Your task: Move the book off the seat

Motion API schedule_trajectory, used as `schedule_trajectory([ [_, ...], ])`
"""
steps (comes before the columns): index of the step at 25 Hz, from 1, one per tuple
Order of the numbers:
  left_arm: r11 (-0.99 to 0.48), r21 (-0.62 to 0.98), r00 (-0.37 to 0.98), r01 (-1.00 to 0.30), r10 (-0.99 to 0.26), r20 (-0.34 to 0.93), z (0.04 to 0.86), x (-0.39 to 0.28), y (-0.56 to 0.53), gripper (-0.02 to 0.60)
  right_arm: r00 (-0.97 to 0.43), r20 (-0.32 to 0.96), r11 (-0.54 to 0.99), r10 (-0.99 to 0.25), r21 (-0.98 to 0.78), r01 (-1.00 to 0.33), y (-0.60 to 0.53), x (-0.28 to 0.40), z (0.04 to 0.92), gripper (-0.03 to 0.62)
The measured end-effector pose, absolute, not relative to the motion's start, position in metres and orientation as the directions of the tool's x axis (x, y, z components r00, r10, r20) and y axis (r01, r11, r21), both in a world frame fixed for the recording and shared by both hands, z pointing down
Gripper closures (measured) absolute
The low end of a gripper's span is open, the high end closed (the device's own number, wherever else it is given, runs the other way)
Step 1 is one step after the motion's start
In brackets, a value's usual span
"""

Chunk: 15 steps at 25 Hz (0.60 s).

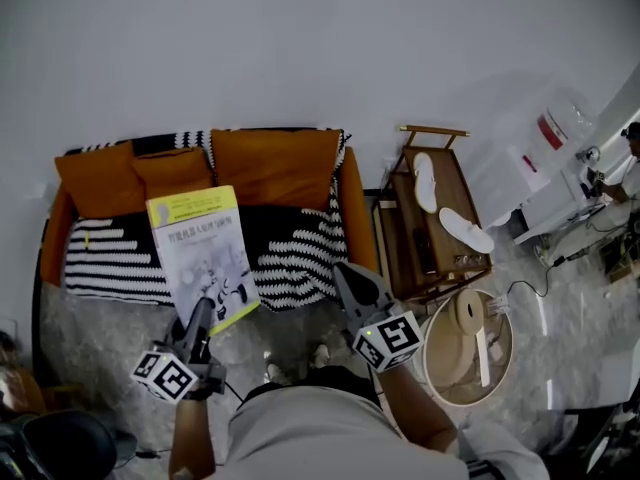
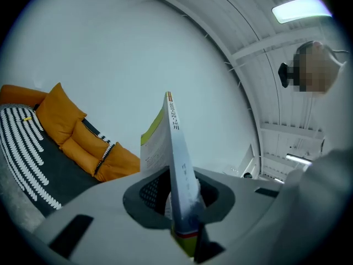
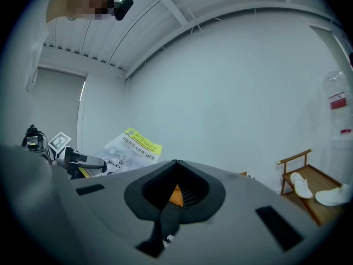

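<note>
The book [image 1: 200, 253], white with a yellow-green band along its top, is held up over the front of the sofa seat [image 1: 110, 258]. My left gripper [image 1: 205, 308] is shut on the book's lower edge. In the left gripper view the book [image 2: 174, 142] stands edge-on between the jaws of the left gripper [image 2: 179, 203], with the pads pressed on both covers. My right gripper [image 1: 352, 280] is to the right of the book, over the seat's front edge, shut and empty. The right gripper view shows its tips [image 3: 175, 163] meeting, with the book [image 3: 129, 150] and the left gripper [image 3: 74, 162] off to its left.
Orange cushions [image 1: 275, 163] line the sofa back, and a black-and-white striped throw covers the seat. A wooden rack [image 1: 405, 238] with white slippers [image 1: 465, 230] stands to the right of the sofa. A round wooden stool [image 1: 465, 348] is in front of it. The person's feet [image 1: 295, 363] are on the marble floor.
</note>
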<state>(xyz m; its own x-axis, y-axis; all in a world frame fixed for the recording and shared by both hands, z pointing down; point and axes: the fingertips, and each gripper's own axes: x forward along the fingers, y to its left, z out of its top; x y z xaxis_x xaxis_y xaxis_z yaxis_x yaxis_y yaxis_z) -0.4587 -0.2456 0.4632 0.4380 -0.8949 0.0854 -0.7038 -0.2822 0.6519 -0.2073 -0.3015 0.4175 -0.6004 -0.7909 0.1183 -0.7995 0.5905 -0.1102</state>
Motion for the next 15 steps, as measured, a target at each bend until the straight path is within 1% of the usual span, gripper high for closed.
schedule_trajectory([
  [3, -0.301, 0.649, 0.473, -0.699, -0.875, 0.103, 0.469, -0.459, -0.244, 0.505, -0.575, 0.134, 0.564, -0.807, -0.11, -0.818, -0.295, -0.207, 0.421, 0.572],
  [6, -0.336, 0.648, 0.524, -0.683, -0.844, 0.115, 0.48, -0.445, -0.244, 0.505, -0.522, 0.16, 0.509, -0.838, -0.117, -0.853, -0.279, -0.189, 0.434, 0.572],
  [11, -0.426, 0.656, 0.641, -0.622, -0.759, 0.114, 0.485, -0.394, -0.26, 0.505, -0.395, 0.205, 0.378, -0.896, -0.118, -0.918, -0.255, -0.133, 0.443, 0.572],
  [15, -0.496, 0.675, 0.729, -0.546, -0.678, 0.093, 0.479, -0.351, -0.266, 0.505, -0.277, 0.211, 0.259, -0.937, -0.111, -0.96, -0.23, -0.089, 0.437, 0.572],
])
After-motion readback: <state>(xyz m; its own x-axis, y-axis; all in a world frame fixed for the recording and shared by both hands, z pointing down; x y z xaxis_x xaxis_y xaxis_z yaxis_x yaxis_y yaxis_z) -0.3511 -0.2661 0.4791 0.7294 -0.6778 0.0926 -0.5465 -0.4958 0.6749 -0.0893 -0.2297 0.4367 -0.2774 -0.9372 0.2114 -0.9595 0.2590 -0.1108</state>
